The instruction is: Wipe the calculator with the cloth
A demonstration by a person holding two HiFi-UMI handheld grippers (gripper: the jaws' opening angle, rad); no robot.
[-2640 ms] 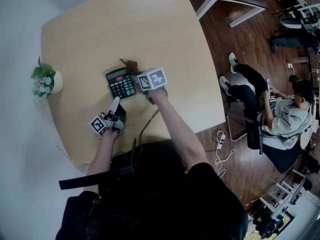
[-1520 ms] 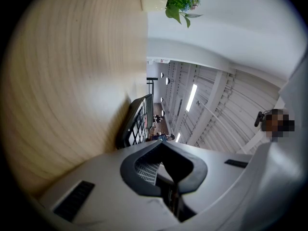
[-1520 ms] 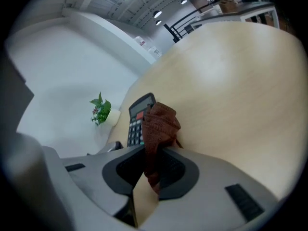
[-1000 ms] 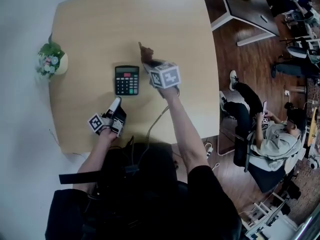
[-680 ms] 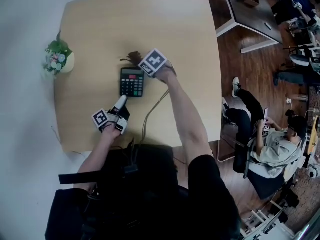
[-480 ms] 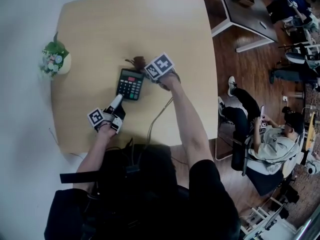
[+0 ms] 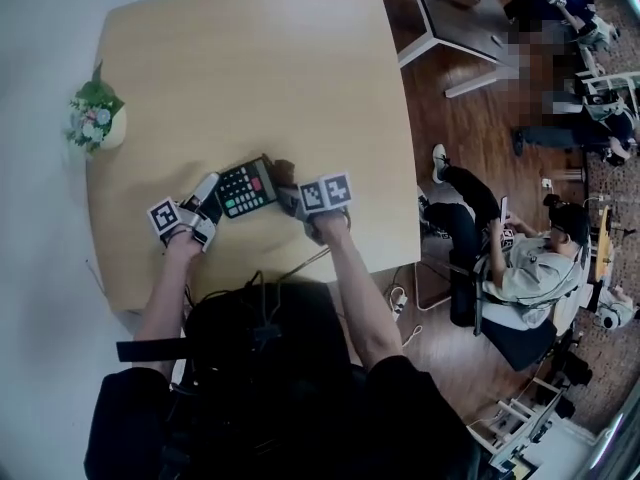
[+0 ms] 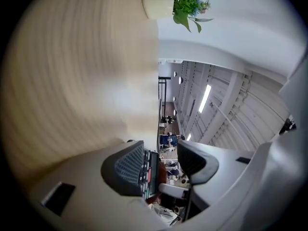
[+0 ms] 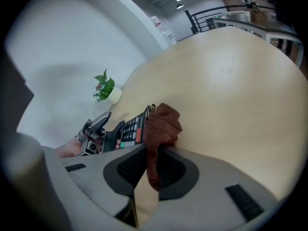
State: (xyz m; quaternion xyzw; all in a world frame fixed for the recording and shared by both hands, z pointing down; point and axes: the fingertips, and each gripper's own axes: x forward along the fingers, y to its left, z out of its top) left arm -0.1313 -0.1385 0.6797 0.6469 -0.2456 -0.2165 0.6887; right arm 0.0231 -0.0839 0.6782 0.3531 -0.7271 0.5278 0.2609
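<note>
- Turned since a second ago: the calculator [image 7: 243, 188], then upright in the frame at mid-table, now lies slantwise at the lower centre of the head view.
- Count: one calculator, one cloth [image 9: 161, 124], two grippers, one potted plant [image 7: 92, 120] at the left edge of the one table [image 7: 250, 68].
- Its long axis runs lower left to upper right, with the display end to the right and the key end to the left.
- Left gripper [image 7: 207, 190], pinched and clear of it before, now has its jaws fairly wide around the key end. One pad touches it, the other stands off.
- Right gripper [image 9: 151, 165] clamps the brown cloth, which touches the display end.
</note>
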